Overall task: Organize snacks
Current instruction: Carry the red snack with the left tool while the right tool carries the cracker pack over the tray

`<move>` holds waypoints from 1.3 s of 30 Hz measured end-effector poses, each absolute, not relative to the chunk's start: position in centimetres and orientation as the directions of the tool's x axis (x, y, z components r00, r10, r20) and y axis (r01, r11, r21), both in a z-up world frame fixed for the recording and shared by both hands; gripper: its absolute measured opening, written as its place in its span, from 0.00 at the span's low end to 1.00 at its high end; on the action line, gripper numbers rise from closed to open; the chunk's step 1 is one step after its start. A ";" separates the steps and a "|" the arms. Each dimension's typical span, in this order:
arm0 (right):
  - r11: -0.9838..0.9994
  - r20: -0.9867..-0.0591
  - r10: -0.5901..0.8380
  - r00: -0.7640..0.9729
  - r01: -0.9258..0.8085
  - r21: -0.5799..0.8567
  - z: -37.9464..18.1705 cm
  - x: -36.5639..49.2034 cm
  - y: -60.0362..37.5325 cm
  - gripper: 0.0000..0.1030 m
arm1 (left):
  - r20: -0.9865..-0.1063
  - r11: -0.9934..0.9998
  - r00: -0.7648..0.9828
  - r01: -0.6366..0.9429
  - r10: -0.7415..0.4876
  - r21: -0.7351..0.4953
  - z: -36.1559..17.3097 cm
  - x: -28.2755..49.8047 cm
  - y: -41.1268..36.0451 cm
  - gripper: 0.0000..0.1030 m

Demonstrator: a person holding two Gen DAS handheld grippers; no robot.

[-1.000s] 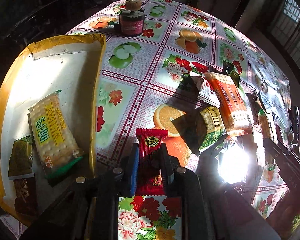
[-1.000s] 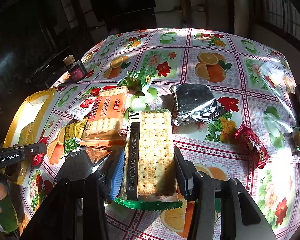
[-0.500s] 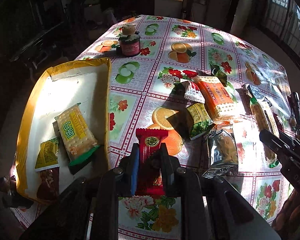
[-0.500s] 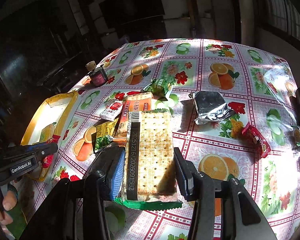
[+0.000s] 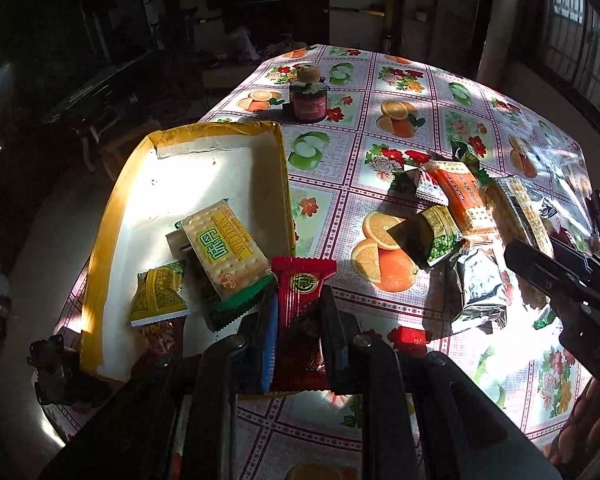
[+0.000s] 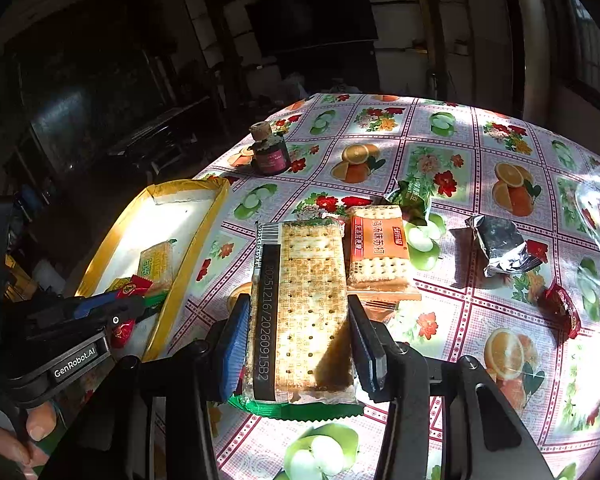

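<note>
We see a table (image 5: pixel 384 80) covered with an oilcloth printed in squares of oranges, apples and flowers. A shallow yellow-edged tray (image 5: pixel 112 216) sits at its left edge. Near the far edge stands a small dark jar (image 5: pixel 309 100) with a cork top. To the right lies a cluster of snacks: an orange cracker pack (image 6: pixel 378 248), a green-and-yellow packet (image 5: pixel 440 236), a small white packet (image 5: pixel 428 188), a green wrapper (image 6: pixel 412 196) and silver foil bags (image 6: pixel 500 244). A red candy (image 6: pixel 560 308) lies apart, further right.
</note>
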State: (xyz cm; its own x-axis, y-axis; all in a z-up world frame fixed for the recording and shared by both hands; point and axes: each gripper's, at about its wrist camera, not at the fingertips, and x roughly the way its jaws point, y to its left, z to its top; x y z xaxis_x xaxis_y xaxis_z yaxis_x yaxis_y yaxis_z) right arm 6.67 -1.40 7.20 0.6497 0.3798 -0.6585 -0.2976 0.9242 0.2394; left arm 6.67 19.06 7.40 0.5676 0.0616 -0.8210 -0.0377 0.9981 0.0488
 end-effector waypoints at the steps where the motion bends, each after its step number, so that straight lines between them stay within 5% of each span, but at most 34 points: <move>1: 0.922 -0.659 0.383 0.648 -0.304 0.238 7.3 6.7 -1.0 0.48 | -0.820 0.998 0.569 -0.044 0.065 0.048 7.5 6.6 19.3 0.18; 39: 0.858 -0.677 0.487 0.552 -0.447 0.253 6.9 10.2 8.7 0.48 | -0.853 0.981 0.504 -0.185 0.138 0.049 5.7 9.1 28.0 0.18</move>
State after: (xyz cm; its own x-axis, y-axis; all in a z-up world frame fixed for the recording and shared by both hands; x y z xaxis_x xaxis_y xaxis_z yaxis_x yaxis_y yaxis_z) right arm 10.19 8.75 6.88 0.5517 0.4870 -0.6771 -0.4466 0.8581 0.2533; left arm 9.14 28.01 5.69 0.5041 0.1379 -0.8526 -0.1851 0.9815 0.0493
